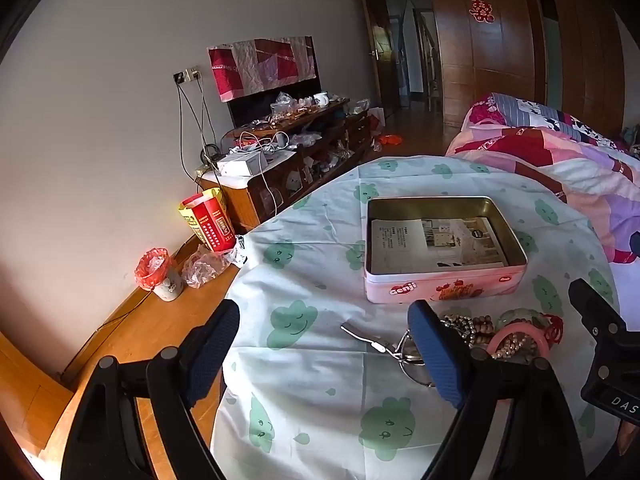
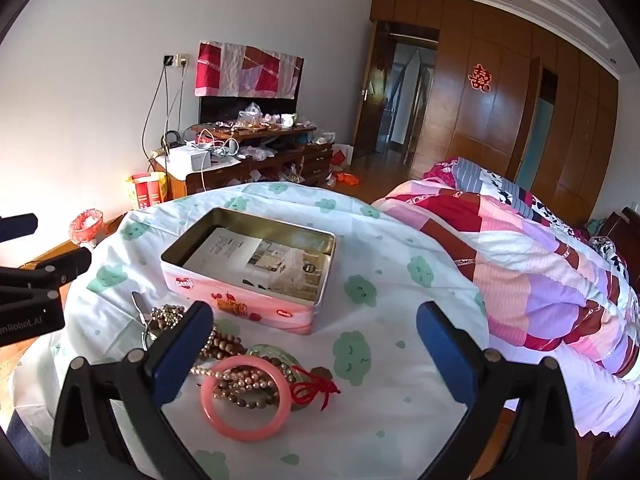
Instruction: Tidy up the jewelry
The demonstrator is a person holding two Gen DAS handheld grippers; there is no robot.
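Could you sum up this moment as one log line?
left gripper open | right gripper open | jewelry pile beside tin | nothing held

Left claw point(image 1: 324, 344) wide open, right claw point(image 2: 316, 340) too, both tilted downward.

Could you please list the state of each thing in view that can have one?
Pink tin: lid off, only a leaflet inside.
Pink bangle: outside the tin, on the jewelry pile.
Bead strands: heaped, tangled.
Left gripper: open, empty.
Right gripper: open, empty.

Pink bangle point(image 2: 245, 398) — green-cloud sheet point(image 2: 400, 340).
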